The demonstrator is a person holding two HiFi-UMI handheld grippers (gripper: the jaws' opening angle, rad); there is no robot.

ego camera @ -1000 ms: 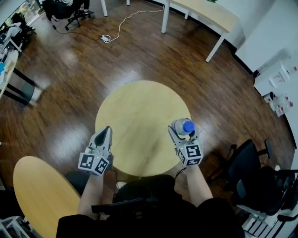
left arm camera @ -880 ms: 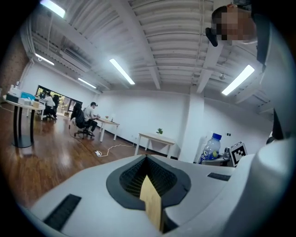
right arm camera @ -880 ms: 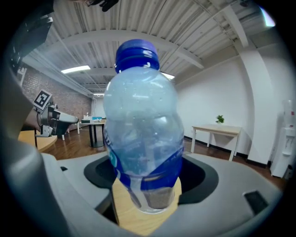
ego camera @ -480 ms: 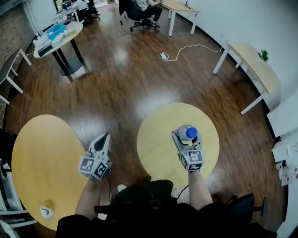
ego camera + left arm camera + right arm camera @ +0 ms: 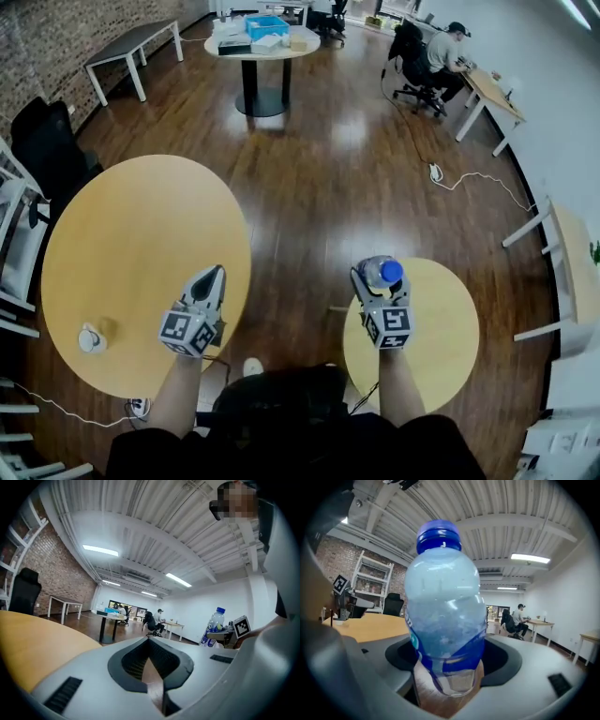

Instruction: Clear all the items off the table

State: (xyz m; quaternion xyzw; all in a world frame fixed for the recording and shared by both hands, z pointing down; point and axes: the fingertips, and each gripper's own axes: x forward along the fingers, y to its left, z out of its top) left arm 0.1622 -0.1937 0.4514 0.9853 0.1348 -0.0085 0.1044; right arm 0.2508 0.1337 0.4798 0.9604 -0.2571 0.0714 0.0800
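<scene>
My right gripper (image 5: 376, 277) is shut on a clear water bottle (image 5: 381, 273) with a blue cap and blue label, held upright above the edge of the small round table (image 5: 441, 328). The bottle (image 5: 444, 616) fills the right gripper view between the jaws. My left gripper (image 5: 208, 282) is shut and empty, hanging over the right edge of the large round wooden table (image 5: 131, 253). The left gripper view looks along its closed jaws, with the bottle (image 5: 212, 626) off to the right. A small white object (image 5: 91, 338) lies near that table's front left.
Dark wooden floor lies between the two round tables. A round pedestal table (image 5: 260, 47) with a blue box stands far back. A person sits at a desk (image 5: 487, 89) at the back right. A black chair (image 5: 47, 141) is at the left; a cable (image 5: 473, 178) runs across the floor.
The head view has swung left: the small table has slid right and the large round table has come in on the left. Both grippers hold their poses, the bottle still gripped.
</scene>
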